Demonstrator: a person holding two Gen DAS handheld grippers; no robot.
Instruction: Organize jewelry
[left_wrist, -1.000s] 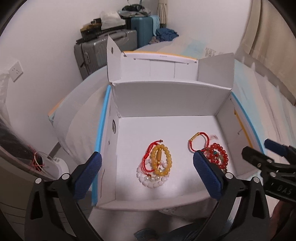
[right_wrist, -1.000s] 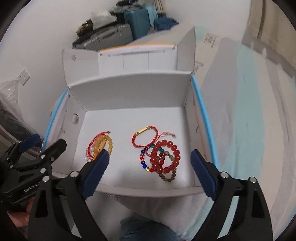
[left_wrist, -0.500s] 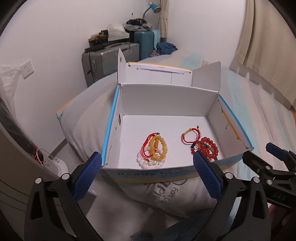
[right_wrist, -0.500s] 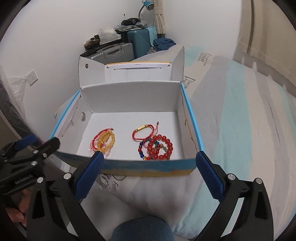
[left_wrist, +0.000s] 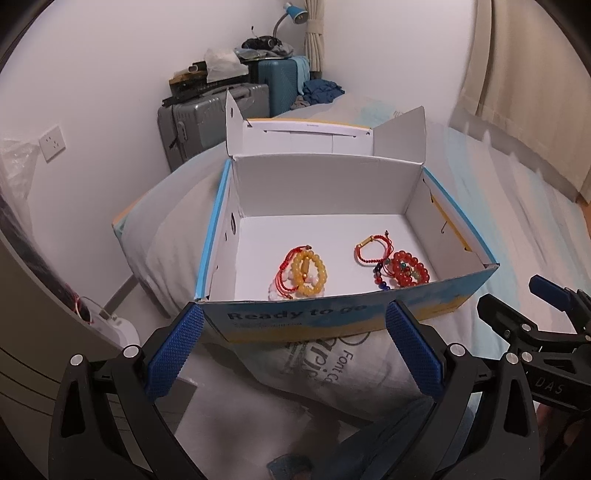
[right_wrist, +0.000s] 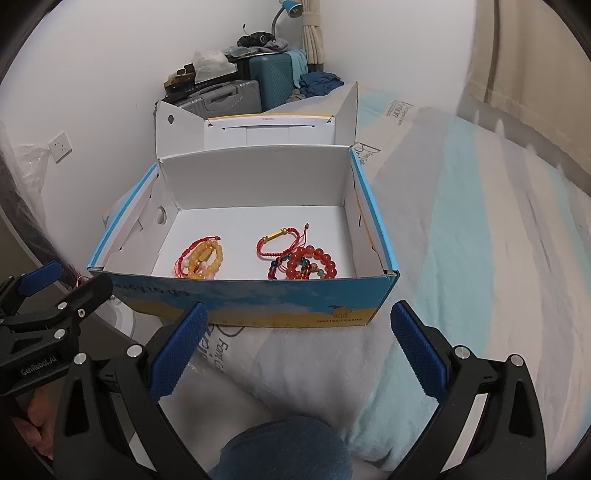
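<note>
An open blue and white cardboard box (left_wrist: 332, 317) (right_wrist: 258, 299) sits on a pillow on the bed. Inside at the left lies a pile with a yellow bead bracelet (left_wrist: 308, 271) (right_wrist: 205, 260), a white bead bracelet and a red cord. At the right lie a red cord bracelet with a gold tube (left_wrist: 371, 249) (right_wrist: 279, 242) and red bead bracelets (left_wrist: 410, 273) (right_wrist: 312, 264). My left gripper (left_wrist: 295, 350) is open and empty, in front of the box. My right gripper (right_wrist: 295, 350) is open and empty, also in front of the box.
The box lid (left_wrist: 306, 138) stands open at the back. Grey and teal suitcases (left_wrist: 210, 122) stacked with clutter stand against the far wall. A striped bed cover (right_wrist: 480, 240) spreads to the right. A white object (left_wrist: 118, 328) sits on the floor at the left.
Both grippers have pulled back and out of the box, from over its floor to in front of its front wall. The bracelets have not moved.
</note>
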